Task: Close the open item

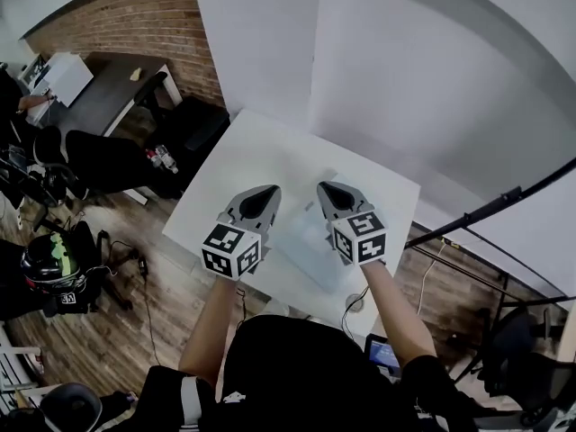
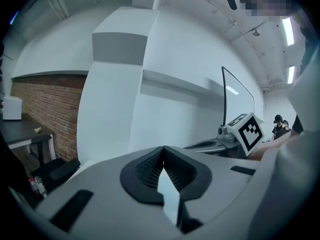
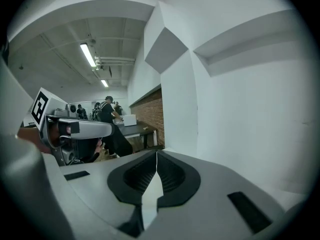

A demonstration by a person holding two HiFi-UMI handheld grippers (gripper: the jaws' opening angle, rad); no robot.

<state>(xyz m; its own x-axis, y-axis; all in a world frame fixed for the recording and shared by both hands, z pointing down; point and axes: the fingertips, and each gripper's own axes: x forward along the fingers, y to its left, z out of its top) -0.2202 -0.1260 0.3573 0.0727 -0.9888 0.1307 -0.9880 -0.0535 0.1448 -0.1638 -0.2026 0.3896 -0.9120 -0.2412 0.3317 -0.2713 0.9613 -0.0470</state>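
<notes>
1. Currently, both forearms reach forward from the body and hold the two grippers side by side above the near half of the white bench (image 1: 261,151).
2. The left gripper (image 1: 267,191) points away from the person and angles slightly inward. Its jaws are pressed together at the tips with nothing between them.
3. The right gripper (image 1: 325,188) mirrors it just beside it. Its jaws also meet at the tips and hold nothing.
4. A pale flat item (image 1: 309,238) lies on the bench below and between the grippers, near the bench's front edge. It is too faint to tell whether it is open.
</notes>
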